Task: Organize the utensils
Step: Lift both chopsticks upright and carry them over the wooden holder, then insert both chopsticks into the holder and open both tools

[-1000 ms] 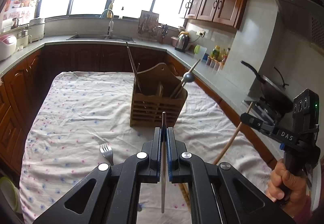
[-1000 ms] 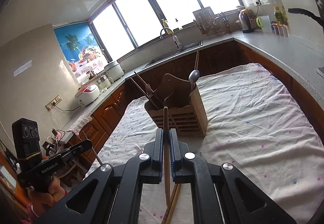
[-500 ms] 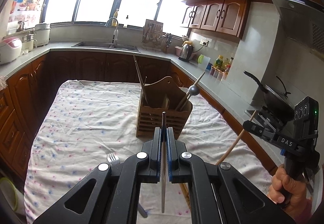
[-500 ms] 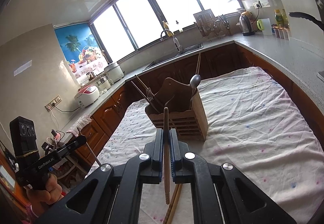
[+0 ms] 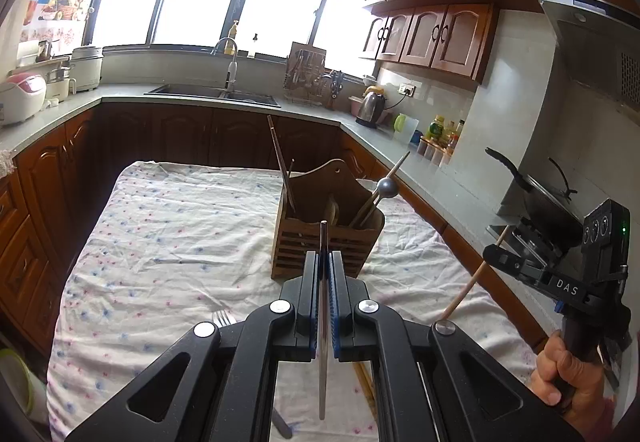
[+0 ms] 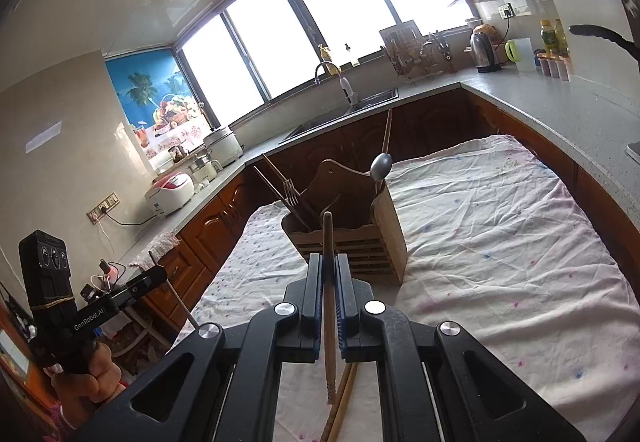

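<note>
A wooden utensil holder (image 5: 326, 242) stands on the cloth-covered table; it also shows in the right wrist view (image 6: 360, 242). It holds chopsticks, a fork (image 6: 291, 192) and a ladle (image 5: 387, 188). My left gripper (image 5: 324, 262) is shut on a thin metal chopstick (image 5: 323, 322), held above the table short of the holder. My right gripper (image 6: 329, 274) is shut on a wooden chopstick (image 6: 329, 306), also short of the holder. The right gripper shows in the left wrist view (image 5: 516, 262).
A fork (image 5: 224, 318) lies on the flowered cloth (image 5: 168, 234) near my left gripper. Wooden chopsticks (image 6: 340, 402) lie on the cloth below my right gripper. Counters with a sink (image 5: 212, 92), kettle (image 5: 370, 106) and wok (image 5: 548, 202) ring the table.
Both grippers have risen and tilted up, so the holder sits lower in each view. Both keep their chopsticks.
</note>
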The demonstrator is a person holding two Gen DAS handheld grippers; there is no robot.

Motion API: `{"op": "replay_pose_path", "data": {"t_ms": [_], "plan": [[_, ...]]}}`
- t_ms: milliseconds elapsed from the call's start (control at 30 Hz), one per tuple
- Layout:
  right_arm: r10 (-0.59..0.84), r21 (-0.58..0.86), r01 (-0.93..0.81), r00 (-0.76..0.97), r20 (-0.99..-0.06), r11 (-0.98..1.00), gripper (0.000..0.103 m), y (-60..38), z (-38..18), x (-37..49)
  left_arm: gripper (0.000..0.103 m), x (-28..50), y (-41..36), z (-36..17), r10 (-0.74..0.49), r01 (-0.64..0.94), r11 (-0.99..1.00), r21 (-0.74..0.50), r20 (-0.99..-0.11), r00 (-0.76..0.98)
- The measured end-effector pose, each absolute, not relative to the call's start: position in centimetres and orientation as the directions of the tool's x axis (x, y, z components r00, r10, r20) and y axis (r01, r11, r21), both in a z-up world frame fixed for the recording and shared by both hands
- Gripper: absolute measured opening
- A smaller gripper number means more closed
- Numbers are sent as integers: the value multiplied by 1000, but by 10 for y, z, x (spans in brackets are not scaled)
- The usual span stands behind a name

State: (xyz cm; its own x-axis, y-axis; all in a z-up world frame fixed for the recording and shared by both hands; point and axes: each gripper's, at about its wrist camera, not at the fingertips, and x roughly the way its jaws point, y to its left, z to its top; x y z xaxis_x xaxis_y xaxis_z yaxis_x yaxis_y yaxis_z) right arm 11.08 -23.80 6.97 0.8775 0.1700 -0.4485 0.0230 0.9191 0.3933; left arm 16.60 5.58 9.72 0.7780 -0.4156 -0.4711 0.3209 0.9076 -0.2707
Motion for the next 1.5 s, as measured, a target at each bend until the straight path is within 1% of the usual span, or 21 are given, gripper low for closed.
{"op": "replay_pose_path", "data": {"t_ms": [433, 667, 1167, 1367, 1500], "plan": [[158, 378, 15, 893, -421, 926, 6, -247, 82, 128, 2, 185, 57, 101, -414, 316, 906, -281, -438, 798], [134, 357, 13, 913, -384, 934, 6, -257, 102, 146, 2, 207, 56, 115, -406, 318, 908, -273, -389, 827], [69, 309, 16, 962, -265, 951, 6, -276, 155, 204, 3, 272, 37, 133, -364, 310, 923, -229, -255, 896], [42, 293, 33, 969, -243, 955, 6, -283, 158, 223, 3, 301, 29, 128, -344, 297, 929, -222, -212, 915], [36, 291, 41, 967, -254, 956, 6, -283, 148, 236, 3, 316, 19, 115, -324, 282, 935, -217, -192, 926]]}}
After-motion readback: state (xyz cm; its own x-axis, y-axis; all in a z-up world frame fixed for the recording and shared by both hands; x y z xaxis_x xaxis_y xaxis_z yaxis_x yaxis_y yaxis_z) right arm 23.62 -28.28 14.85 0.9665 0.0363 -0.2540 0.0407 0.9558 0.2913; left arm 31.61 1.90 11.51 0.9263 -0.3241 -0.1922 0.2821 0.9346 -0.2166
